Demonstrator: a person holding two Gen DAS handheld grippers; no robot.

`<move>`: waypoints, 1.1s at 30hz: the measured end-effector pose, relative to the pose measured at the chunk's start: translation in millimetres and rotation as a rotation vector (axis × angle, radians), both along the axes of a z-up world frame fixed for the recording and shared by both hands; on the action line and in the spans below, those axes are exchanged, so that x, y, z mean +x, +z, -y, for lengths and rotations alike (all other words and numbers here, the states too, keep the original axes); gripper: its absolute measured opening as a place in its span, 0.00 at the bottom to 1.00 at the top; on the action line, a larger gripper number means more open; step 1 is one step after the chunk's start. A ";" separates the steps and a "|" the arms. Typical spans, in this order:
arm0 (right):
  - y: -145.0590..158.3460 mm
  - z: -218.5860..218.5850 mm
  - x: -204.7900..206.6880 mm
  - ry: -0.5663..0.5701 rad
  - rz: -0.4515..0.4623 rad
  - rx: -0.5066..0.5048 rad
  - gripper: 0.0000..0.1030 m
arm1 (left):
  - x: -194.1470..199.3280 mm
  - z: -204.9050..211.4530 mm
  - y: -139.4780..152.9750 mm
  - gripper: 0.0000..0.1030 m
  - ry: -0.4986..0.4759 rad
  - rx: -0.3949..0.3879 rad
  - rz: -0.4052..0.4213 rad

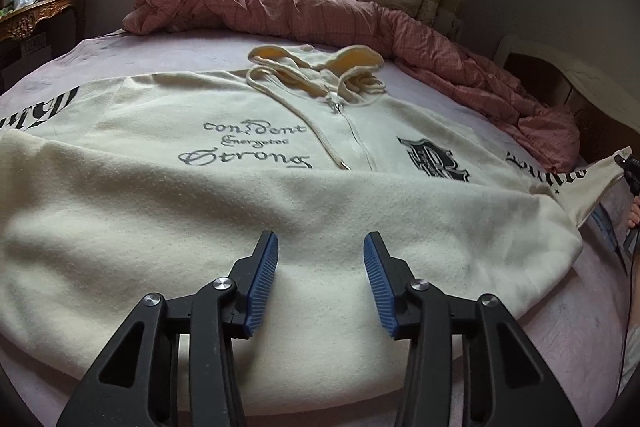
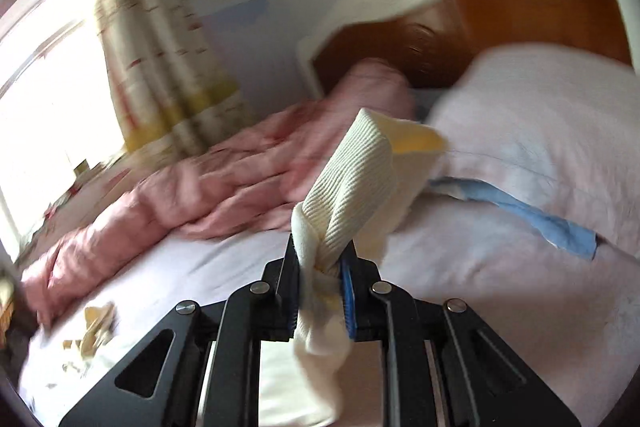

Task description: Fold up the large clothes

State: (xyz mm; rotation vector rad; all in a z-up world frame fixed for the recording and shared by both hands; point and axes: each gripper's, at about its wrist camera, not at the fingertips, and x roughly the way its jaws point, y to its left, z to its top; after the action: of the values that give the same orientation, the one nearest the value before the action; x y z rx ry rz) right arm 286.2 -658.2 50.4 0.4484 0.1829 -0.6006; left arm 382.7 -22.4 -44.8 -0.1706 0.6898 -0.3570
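A cream zip hoodie [image 1: 256, 115] with grey lettering lies face up on the bed, hood [image 1: 320, 63] toward the window. Its lower part [image 1: 200, 227] is folded up over the front. My left gripper [image 1: 320, 243] hovers just above that fold, its blue pads [image 1: 264, 275] apart with nothing pinched. At the far right the printed sleeve [image 1: 580, 183] is pulled up off the bed to my right gripper [image 1: 628, 167]. In the blurred right wrist view that gripper [image 2: 320, 251] is shut on the sleeve's ribbed cuff [image 2: 352, 179], which sticks out past the fingers.
A bunched pink quilt [image 1: 280, 7] lies along the far and right sides of the pale sheet [image 1: 160, 47]. A pink pillow [image 2: 540, 115], a blue cloth [image 2: 540, 219] and a wooden headboard [image 2: 520, 19] lie ahead of the right gripper. A cluttered side table [image 1: 32, 15] stands left.
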 end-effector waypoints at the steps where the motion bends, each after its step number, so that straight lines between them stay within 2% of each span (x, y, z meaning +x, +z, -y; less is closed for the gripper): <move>1: 15.8 -26.8 10.8 0.015 -0.023 -0.062 0.18 | -2.1 -4.2 3.7 0.42 0.010 -0.014 0.016; 3: 42.6 -73.7 22.5 0.047 -0.039 -0.118 0.18 | -7.0 -11.4 14.3 0.44 0.036 -0.001 0.058; 4: 55.8 -97.3 32.8 0.095 -0.025 -0.116 0.18 | -9.6 -14.0 18.3 0.48 0.046 0.011 0.078; 5: 65.7 -118.1 35.2 0.139 -0.017 -0.116 0.18 | -12.5 -17.7 22.7 0.59 0.060 0.021 0.099; 6: 76.7 -141.9 46.1 0.179 -0.028 -0.134 0.18 | -14.7 -22.9 26.6 0.65 0.073 0.020 0.111; 8: 90.5 -183.5 62.7 0.224 -0.058 -0.175 0.18 | -15.8 -35.4 31.2 0.83 0.096 -0.004 0.124; 11: 105.6 -239.2 87.6 0.283 -0.070 -0.192 0.18 | -15.4 -56.7 40.6 0.94 0.174 -0.015 0.169; 16: 128.8 -323.7 133.4 0.331 -0.060 -0.211 0.18 | -26.0 -92.2 48.8 1.00 0.349 -0.033 0.231; 20: 136.2 -389.8 171.2 0.364 -0.069 -0.219 0.18 | -28.0 -107.5 56.9 1.00 0.385 -0.033 0.271; 21: 136.3 -405.9 180.8 0.374 -0.072 -0.215 0.18 | -27.2 -110.6 58.1 1.00 0.398 -0.021 0.270; 24: 128.6 -445.5 204.8 0.419 -0.093 -0.207 0.18 | -18.9 -122.5 60.2 1.00 0.462 0.052 0.171; 25: 123.2 -455.7 211.1 0.435 -0.102 -0.204 0.18 | -18.9 -129.8 59.4 1.00 0.495 0.059 0.165; 31: 54.4 -512.8 251.4 0.570 -0.227 -0.152 0.18 | -16.4 -176.6 51.2 1.00 0.578 -0.068 0.114; 33: 28.6 -525.6 263.6 0.603 -0.272 -0.125 0.18 | -16.8 -184.0 50.1 0.99 0.598 -0.081 0.108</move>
State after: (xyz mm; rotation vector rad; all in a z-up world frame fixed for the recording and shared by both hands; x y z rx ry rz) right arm 549.9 -132.5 79.0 0.1708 0.5154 -0.0749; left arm 365.9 161.6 5.2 -0.4192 0.4881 0.1792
